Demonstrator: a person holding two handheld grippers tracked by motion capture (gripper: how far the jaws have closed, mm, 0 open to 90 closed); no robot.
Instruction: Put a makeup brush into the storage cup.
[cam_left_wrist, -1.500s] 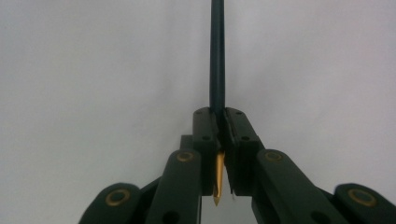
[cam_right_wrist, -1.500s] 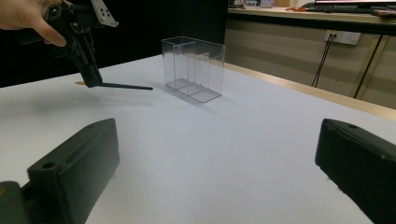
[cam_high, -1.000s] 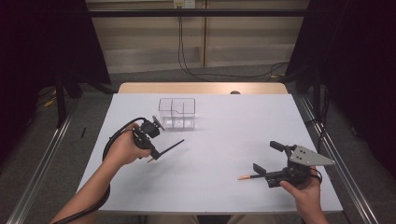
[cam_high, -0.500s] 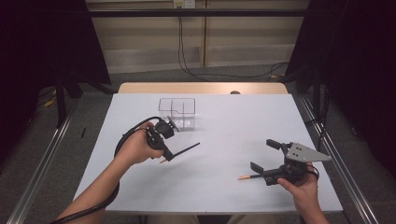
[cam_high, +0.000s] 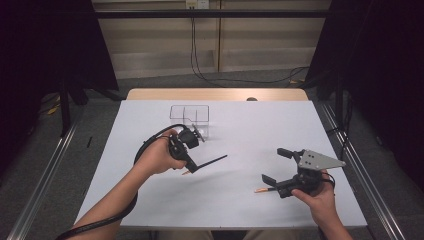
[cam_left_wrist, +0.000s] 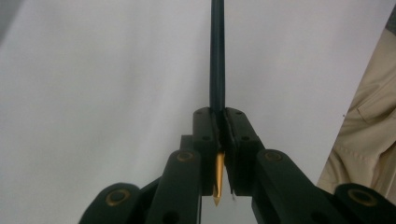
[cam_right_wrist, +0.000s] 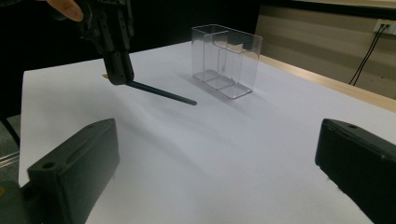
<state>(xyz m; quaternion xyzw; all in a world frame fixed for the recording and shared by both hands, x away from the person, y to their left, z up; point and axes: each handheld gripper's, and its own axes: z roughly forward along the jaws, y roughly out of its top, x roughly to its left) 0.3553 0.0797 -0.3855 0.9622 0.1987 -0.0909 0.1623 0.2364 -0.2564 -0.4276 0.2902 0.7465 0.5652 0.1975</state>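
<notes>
My left gripper (cam_high: 190, 166) is shut on a dark pencil (cam_high: 211, 161) and holds it just above the white table, in front of the clear box. In the left gripper view the jaws (cam_left_wrist: 219, 116) pinch the pencil (cam_left_wrist: 217, 56) near its gold point, and the long shaft runs straight ahead. A clear plastic box (cam_high: 190, 118) with compartments stands behind it. My right gripper (cam_high: 276, 165) rests at the near right, open, with nothing between its jaws (cam_right_wrist: 217, 161). It looks toward the left gripper (cam_right_wrist: 116, 70), the pencil (cam_right_wrist: 161, 93) and the box (cam_right_wrist: 226, 60).
A short orange stick end (cam_high: 260, 190) pokes out on the table beside the right gripper's near jaw. The white table top (cam_high: 250, 125) spreads between the two hands. The left gripper's black cable (cam_high: 100, 225) trails off the near edge.
The left gripper has carried the pencil to the right and a little up, closer to the clear box. The right gripper has barely moved.
</notes>
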